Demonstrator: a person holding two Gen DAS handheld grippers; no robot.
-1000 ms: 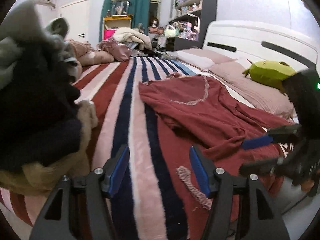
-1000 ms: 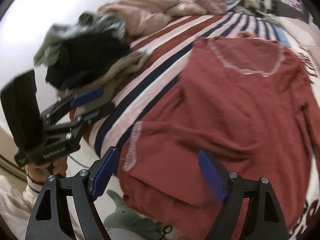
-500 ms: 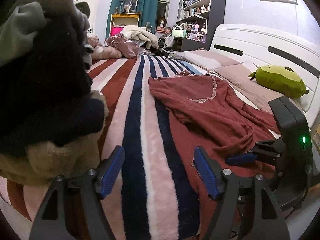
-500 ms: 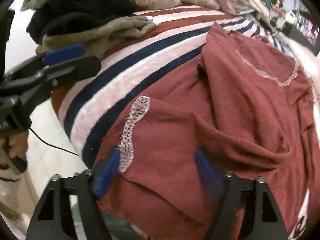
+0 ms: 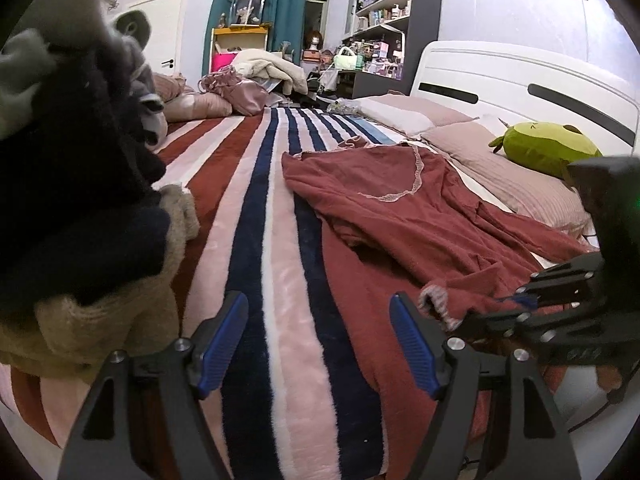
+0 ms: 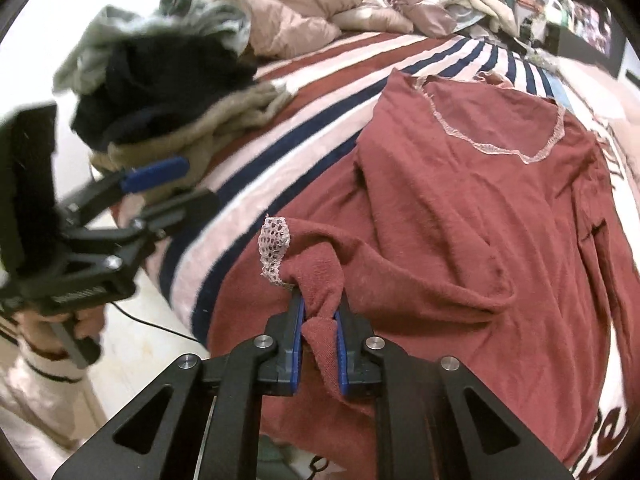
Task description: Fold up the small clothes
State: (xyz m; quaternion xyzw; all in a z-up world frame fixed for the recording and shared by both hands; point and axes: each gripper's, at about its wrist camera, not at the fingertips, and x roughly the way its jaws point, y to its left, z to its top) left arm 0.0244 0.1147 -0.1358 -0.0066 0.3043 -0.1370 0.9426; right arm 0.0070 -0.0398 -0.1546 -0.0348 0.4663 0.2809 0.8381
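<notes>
Top (image 6: 460, 208), dark red w/ lace-trimmed neckline, lies spread flat on the striped blanket (image 5: 276, 280), neck end toward the far side of the bed. One sleeve end w/ lace cuff (image 6: 274, 246) is bunched at the top's near edge. Right gripper (image 6: 320, 320) has just clamped down and is clenched on that sleeve fabric right behind the cuff; cloth is pinched between the blue pads (image 6: 297, 328). Left gripper (image 5: 320, 336) sits to the left of the top over bare blanket, jaws apart after widening a little, nothing between them. Hand (image 6: 80, 320) in a striped sleeve holds its handle. Further left of the top: pile of clothes (image 6: 160, 80), grey, black & tan. Beyond the top on the right, green plush (image 5: 548, 152) rests on the pillows (image 5: 480, 160).
</notes>
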